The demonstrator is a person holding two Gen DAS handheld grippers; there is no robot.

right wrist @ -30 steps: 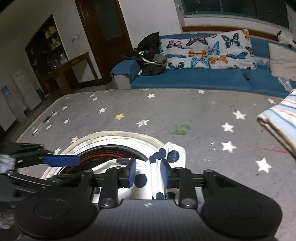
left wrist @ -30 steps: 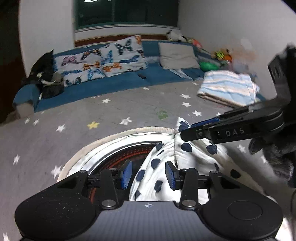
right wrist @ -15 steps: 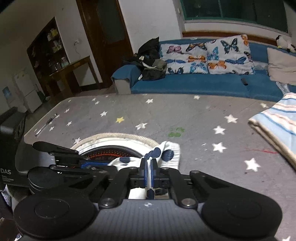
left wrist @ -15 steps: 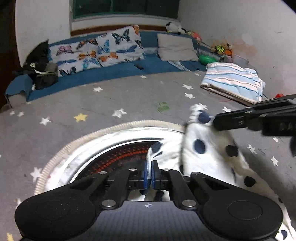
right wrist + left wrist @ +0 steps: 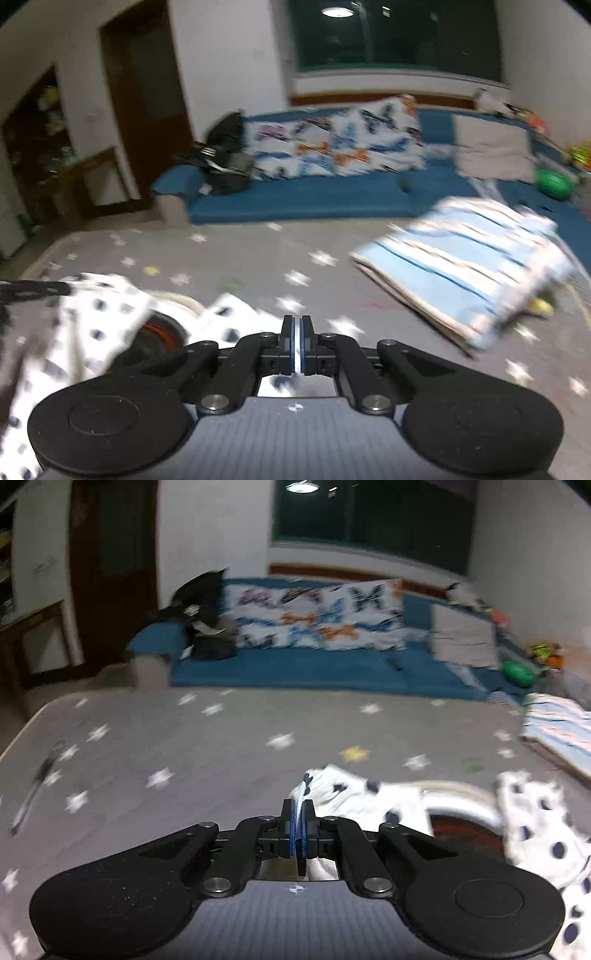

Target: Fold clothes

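A white garment with dark polka dots (image 5: 369, 797) lies on the grey star-patterned mat (image 5: 184, 746). My left gripper (image 5: 300, 830) is shut on one edge of it; cloth sticks up between the blue pads. The garment spreads to the right of the gripper, over a round dark and red mat (image 5: 461, 827). In the right wrist view my right gripper (image 5: 296, 350) is shut on another edge of the garment (image 5: 236, 317), with white cloth pinched between the pads. The rest of the garment (image 5: 92, 321) stretches to the left, where the left gripper's finger (image 5: 33, 288) shows.
A folded blue-and-white striped cloth (image 5: 461, 266) lies on the mat at the right. A blue sofa (image 5: 314, 192) with butterfly cushions (image 5: 332, 147) and a black bag (image 5: 225, 162) runs along the back. A pen (image 5: 33, 790) lies at the mat's left edge.
Both grippers, shut on the garment since half a second ago, have pulled apart, left one leftwards and right one rightwards. The garment is stretched between them. The views are motion-blurred.
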